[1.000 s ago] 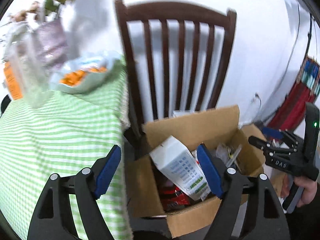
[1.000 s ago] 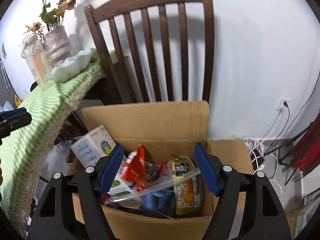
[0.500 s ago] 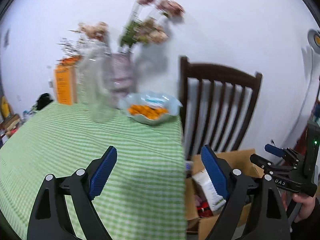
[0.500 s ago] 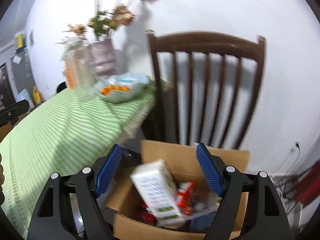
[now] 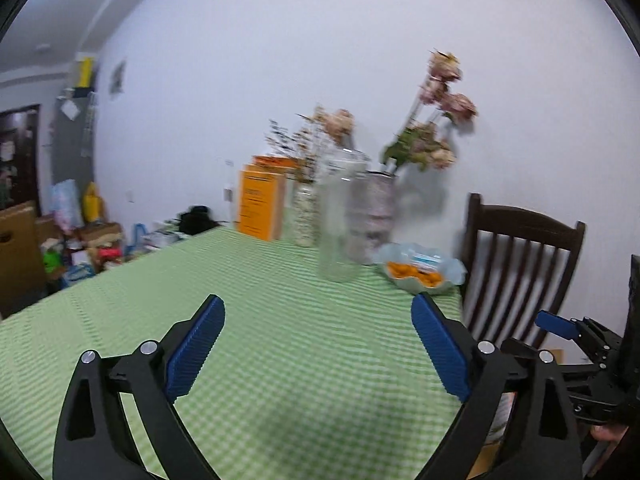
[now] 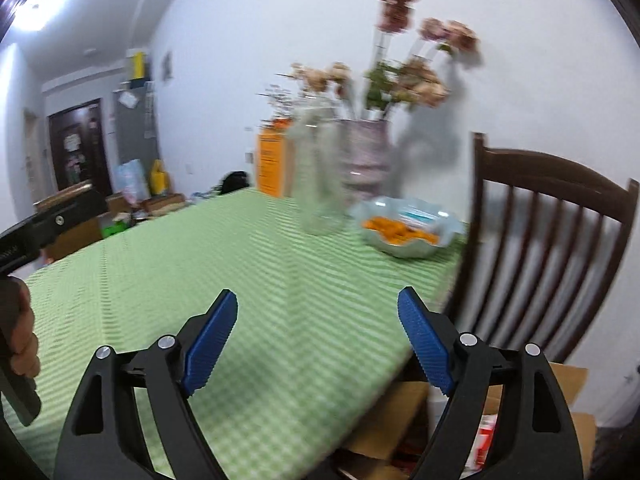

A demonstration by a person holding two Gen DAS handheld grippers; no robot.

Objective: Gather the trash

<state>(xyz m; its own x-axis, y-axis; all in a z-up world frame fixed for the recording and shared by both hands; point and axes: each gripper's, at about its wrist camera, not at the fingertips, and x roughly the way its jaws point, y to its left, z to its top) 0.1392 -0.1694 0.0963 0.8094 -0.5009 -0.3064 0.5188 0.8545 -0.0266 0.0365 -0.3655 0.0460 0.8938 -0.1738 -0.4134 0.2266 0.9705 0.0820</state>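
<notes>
left tool (image 5: 316, 354): jaws opening, empty | right tool (image 6: 318, 342): jaws opening, empty | trash: packets sit in cardboard box (image 6: 568, 380) beside surface (image 6: 200, 264) | left: surface seems clear of trash, though blurred

Matt green checked cloth on table (image 5: 280, 360), clear glass jar (image 5: 340, 220), dark glossy wooden chair (image 5: 520, 264), brown cardboard box (image 6: 568, 376)

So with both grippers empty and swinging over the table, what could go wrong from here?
1. The tall glass jar stands close to the vases and the bowl of orange snacks; a wide sweep could topple it.
2. The right gripper is near the chair and the table edge, so it might clip them.
3. Both grippers' jaws are opening with nothing between them; the left gripper faces only bare tablecloth.
</notes>
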